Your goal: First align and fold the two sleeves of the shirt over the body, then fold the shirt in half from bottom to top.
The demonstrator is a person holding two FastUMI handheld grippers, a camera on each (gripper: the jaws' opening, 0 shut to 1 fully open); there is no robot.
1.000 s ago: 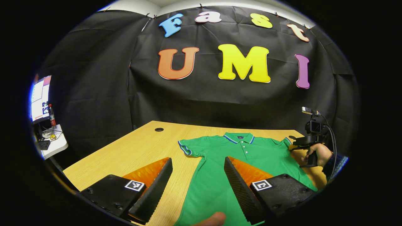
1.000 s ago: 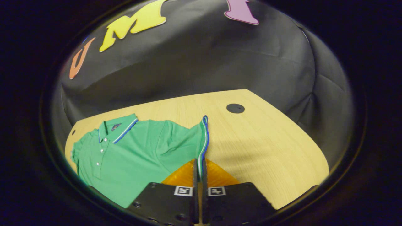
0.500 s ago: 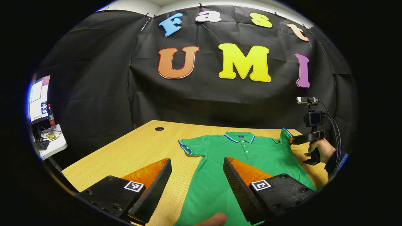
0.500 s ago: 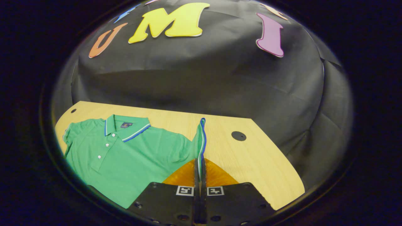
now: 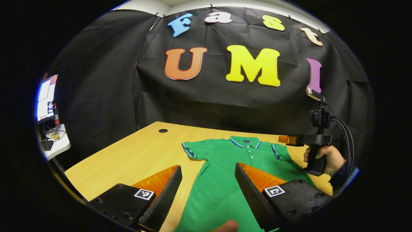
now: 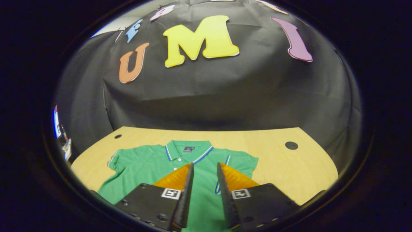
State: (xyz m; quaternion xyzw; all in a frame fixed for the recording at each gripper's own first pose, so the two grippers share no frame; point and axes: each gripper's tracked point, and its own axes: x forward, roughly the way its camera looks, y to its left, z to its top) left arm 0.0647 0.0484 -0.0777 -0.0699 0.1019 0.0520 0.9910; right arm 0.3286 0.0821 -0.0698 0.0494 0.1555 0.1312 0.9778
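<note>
Shirt [image 5: 225,180]: green, short-sleeved, with a striped collar [image 5: 244,141] and a row of white buttons, lying flat and face up on the wooden table [image 5: 128,158], collar toward the black cloth wall. In the left gripper view, the sleeve [image 5: 190,151] on the left of the picture sticks out sideways on the wood, while the other sleeve [image 5: 278,151] lies folded in over the body, its striped cuff running beside the chest.

Left gripper [image 5: 208,196] hangs low over the lower half of the shirt with its 2 fingers spread wide, holding nothing. A fingertip [image 5: 227,226] shows at the bottom edge of that view.

Right gripper [image 6: 204,193] sits above the shirt's chest, fingers parted with a narrow gap and no cloth between them. In the left gripper view it appears farther off at the right, held by a hand [image 5: 325,159] above the folded sleeve.
</note>
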